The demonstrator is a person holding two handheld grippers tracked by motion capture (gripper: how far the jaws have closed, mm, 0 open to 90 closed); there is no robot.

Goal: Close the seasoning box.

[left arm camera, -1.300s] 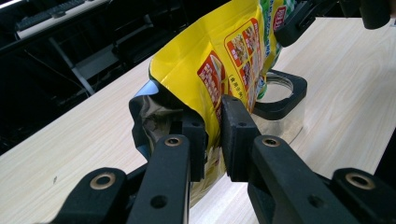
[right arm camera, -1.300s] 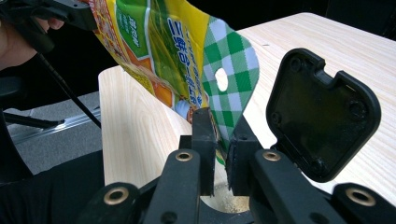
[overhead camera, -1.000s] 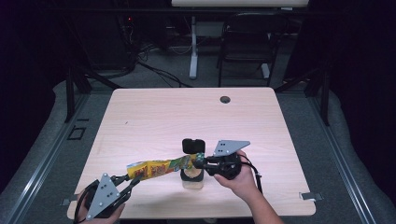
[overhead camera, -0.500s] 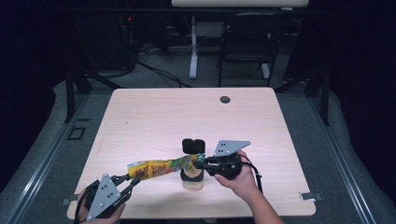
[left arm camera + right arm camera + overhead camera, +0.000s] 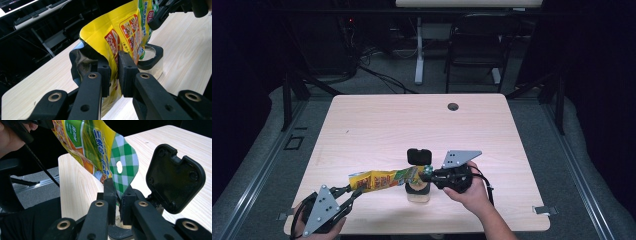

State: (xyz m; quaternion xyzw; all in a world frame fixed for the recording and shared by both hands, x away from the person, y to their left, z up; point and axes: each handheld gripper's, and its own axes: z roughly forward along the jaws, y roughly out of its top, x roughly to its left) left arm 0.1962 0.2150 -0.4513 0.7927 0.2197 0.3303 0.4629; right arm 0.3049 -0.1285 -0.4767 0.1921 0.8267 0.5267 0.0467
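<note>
Both claws clamp a glossy yellow foil pouch: left claw on its crinkled bottom end, right claw, just closing, on its green-checked top, above a clear square jar on the woodgrain tabletop.

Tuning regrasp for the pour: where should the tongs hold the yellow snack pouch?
Grip the yellow pouch at its two flat ends, from opposite sides. The left tongs clamp the bottom edge; the right tongs pinch the thin checked top strip by the hang hole, over the clear container.

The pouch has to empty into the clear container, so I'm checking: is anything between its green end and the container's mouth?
Nothing visible: the lid is flipped back, and the pouch hangs over the open container.
</note>
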